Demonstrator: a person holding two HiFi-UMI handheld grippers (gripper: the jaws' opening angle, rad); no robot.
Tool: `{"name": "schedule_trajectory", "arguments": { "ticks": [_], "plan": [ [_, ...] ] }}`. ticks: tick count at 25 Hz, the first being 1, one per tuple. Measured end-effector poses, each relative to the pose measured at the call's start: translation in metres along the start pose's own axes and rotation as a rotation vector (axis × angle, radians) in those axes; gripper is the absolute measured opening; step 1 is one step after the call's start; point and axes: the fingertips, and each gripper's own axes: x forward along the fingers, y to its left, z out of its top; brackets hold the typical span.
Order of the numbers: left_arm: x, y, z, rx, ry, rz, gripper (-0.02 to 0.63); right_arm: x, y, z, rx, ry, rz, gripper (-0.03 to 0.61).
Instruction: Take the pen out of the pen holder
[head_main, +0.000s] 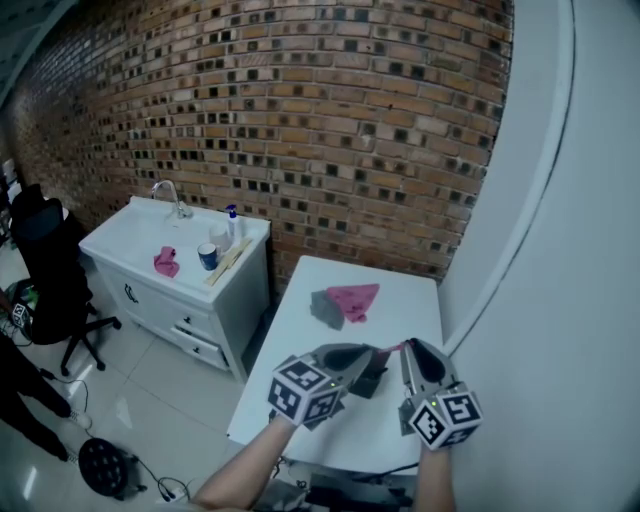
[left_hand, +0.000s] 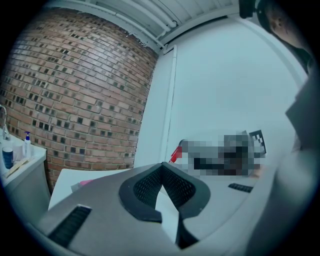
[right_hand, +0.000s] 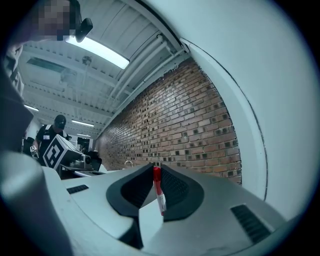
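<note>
- The right gripper (right_hand: 156, 171) is clamped on the pen (right_hand: 158, 192). The red-capped pen is pinched between the pad tips, and its white barrel hangs down into the gap behind them.
- In the right gripper view the pen's long axis is seen running across the jaws, close to upright and slightly tilted, not along the line the gripper points.
- The left gripper (left_hand: 162, 167) is closed, its pads are met at the tip, and nothing is seen between them.
- In the head view the right gripper (head_main: 411, 346) and left gripper (head_main: 368, 353) are held low over the near end of the counter (head_main: 300, 340), tips near each other. A thin red streak of the pen (head_main: 392, 348) is seen between them.
- The dark holder (head_main: 372, 380) is seen on the counter just below and beside the left gripper's tip, to the left of the right gripper and lower than it.
- The pen is judged to be at or just above the holder's mouth. Whether its lower end is fully clear cannot be told.
- The coming move is judged to depend on that relation. The pen is carried by the right hand, so a lift along the pen's axis, up and away from the holder, would be called for.
- A sideways pull could tip the holder, since it is not gripped by the left gripper.
</note>
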Motion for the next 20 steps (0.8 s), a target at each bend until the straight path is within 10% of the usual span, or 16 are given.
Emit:
{"name": "schedule_trajectory", "arguments": {
  "ticks": [20],
  "plan": [
    [-0.0013, -0.0053, 0.0029, 0.003, 0.003, -0.003, 0.003, -0.0013, 0.0024, 0.0028, 0.003, -0.005, 0.004, 0.051]
  ]
}}
